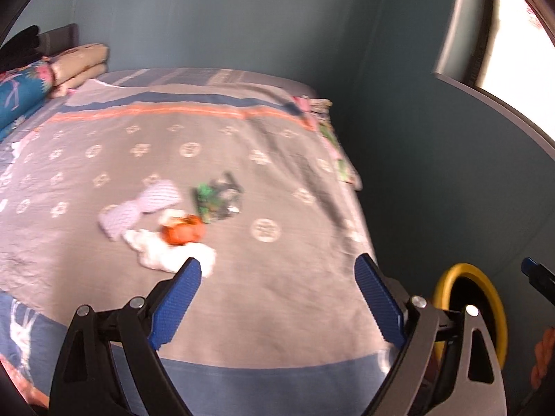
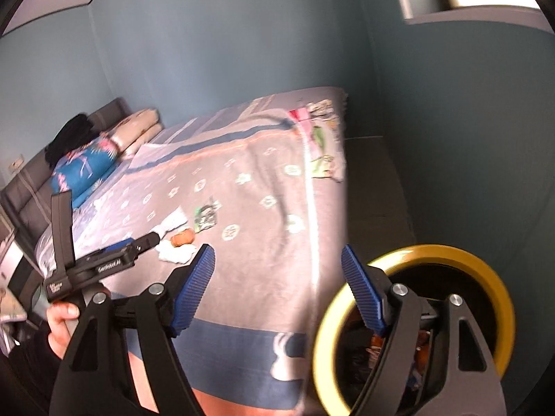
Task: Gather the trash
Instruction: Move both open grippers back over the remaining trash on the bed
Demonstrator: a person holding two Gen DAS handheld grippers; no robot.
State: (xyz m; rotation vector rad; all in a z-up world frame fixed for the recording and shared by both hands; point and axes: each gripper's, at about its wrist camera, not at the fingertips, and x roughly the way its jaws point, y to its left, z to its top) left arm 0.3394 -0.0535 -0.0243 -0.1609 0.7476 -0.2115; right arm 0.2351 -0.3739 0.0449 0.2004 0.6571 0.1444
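Observation:
Trash lies in a cluster on the grey patterned bedspread (image 1: 277,159): a white crumpled tissue (image 1: 173,254), an orange crumpled piece (image 1: 182,231), a green and black wrapper (image 1: 216,199) and white striped paper (image 1: 142,208). My left gripper (image 1: 277,267) is open and empty, just short of the tissue. My right gripper (image 2: 277,253) is open and empty above the bed's near right edge. The cluster also shows in the right wrist view: the orange piece (image 2: 182,238), the wrapper (image 2: 207,216), the tissue (image 2: 175,254). A yellow-rimmed bin (image 2: 416,312) with trash inside stands beside the bed at the right.
Folded pillows (image 1: 81,66) and a blue floral cushion (image 1: 20,98) lie at the head of the bed. The teal wall (image 1: 433,173) runs close along the bed's right side. A window (image 1: 513,41) is at the upper right. The bin's rim (image 1: 464,270) shows at the lower right.

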